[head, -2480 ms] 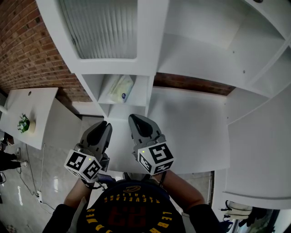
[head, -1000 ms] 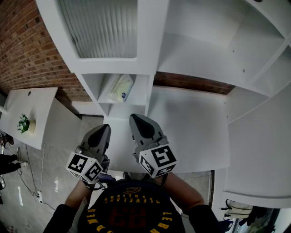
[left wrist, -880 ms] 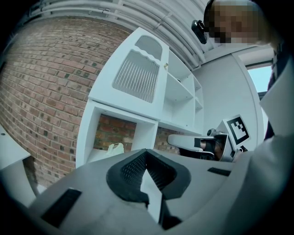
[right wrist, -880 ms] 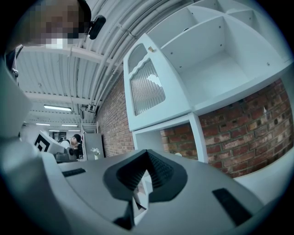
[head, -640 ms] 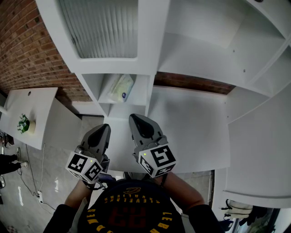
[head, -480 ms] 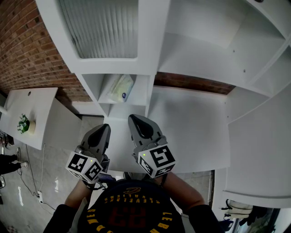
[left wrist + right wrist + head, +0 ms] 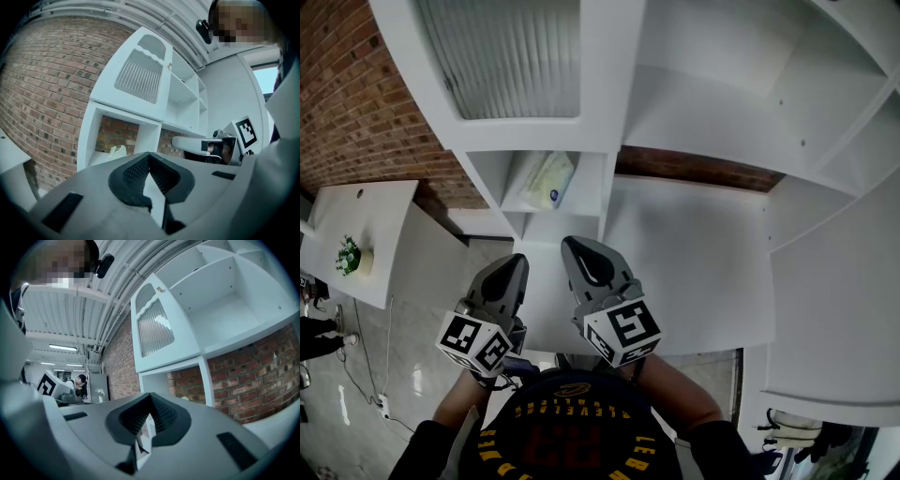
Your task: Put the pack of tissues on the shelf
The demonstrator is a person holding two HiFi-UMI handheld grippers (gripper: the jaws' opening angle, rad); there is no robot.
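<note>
- Shelf [image 7: 609, 112]: white and broad, with open bays on the right. On the left is a ribbed door [image 7: 502, 56] above one small bay.
- Brick wall [image 7: 356, 103]: far left, and also showing behind the shelf.
- Surface [image 7: 694, 272]: white and flat, below the bays.
- Side surface [image 7: 366, 216]: white, low at the left, with a plant [image 7: 349, 255] on it.
- Right tongs [image 7: 581, 251]: near, over the surface's near edge. The jaws are closed with nothing between them.
- Left tongs [image 7: 511, 267]: just beside the right tongs but not touching them. They are likewise closed and empty.
- Pack [image 7: 550, 181]: pale, lying in the small bay under the door, on the far side of both tongs and well apart from them.
</note>
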